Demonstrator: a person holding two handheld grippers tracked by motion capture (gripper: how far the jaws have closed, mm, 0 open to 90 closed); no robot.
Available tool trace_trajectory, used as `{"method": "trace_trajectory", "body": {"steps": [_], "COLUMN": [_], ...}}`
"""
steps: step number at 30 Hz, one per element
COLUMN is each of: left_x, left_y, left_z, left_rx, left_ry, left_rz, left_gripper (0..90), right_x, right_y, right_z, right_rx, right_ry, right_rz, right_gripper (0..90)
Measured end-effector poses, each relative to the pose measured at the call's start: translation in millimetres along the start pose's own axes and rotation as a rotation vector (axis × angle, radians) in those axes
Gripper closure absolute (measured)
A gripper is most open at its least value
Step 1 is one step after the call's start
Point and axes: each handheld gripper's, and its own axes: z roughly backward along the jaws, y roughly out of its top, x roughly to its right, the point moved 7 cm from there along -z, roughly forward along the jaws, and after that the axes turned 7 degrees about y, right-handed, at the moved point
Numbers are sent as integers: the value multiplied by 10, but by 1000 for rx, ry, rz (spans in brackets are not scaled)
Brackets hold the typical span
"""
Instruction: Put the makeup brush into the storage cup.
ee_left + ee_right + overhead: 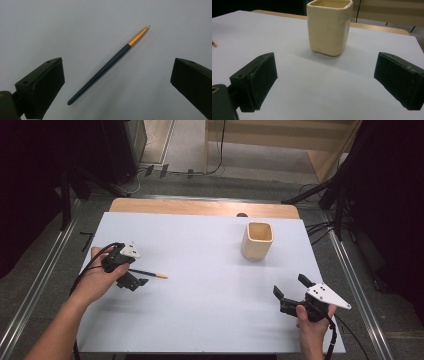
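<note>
Two grippers are at work over a pale surface (200, 270), and the cream cup (257, 240) standing upright toward its far right serves as the landmark. The left gripper (134, 281) is well to the left of the cup and somewhat nearer the person, held in the person's left hand (97, 280) and pointed down at a slim pen (149, 273). The pen lies flat on the surface, well apart from the cup, with its dark blue barrel running under the gripper and its gold tip pointing toward the cup's side.

In the left gripper view the pen (110, 63) lies slantwise between the two black jaws, which stand wide apart with clear surface on either side of it; neither jaw touches the pen. The left gripper (117, 82) hovers over it with nothing pinched.

The right gripper (290, 287) is nearer the person than the cup and a little to its right, held in the right hand (312, 320). In the right gripper view its jaws are likewise spread wide and hold nothing, and the right gripper (325, 82) faces the cup (329, 26), which stands beyond the jaws and apart from them. The cup has squarish walls with rounded corners and an open top.
</note>
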Motion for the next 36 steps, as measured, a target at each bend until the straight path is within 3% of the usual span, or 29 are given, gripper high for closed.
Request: {"method": "trace_trajectory", "body": {"steps": [6, 15, 24, 30, 33, 36], "left_x": [18, 19, -5, -4, 14, 15], "left_y": [-2, -41, -51, -9, -3, 6], "left_z": [-94, -179, -265, -318, -333, -362], "left_rx": [-83, -158, -204, -183, -179, -172], "left_ry": [-4, -10, -11, 19, -1, -37], "left_rz": [-62, -140, -162, -162, -177, -164], "left_gripper": [0, 0, 1, 134, 211, 325], "right_x": [-20, -28, -37, -35, -29, -29], "right_y": [-9, -19, -33, -40, -43, -46], "right_z": [-22, -36, -68, -74, -72, -75], "right_rx": [-10, -17, -31, -36, -37, -40], "right_ry": [3, 4, 5, 5, 4, 3], "right_rz": [8, 13, 13, 16, 12, 11], "right_gripper": [54, 56, 57, 59, 59, 60]}}
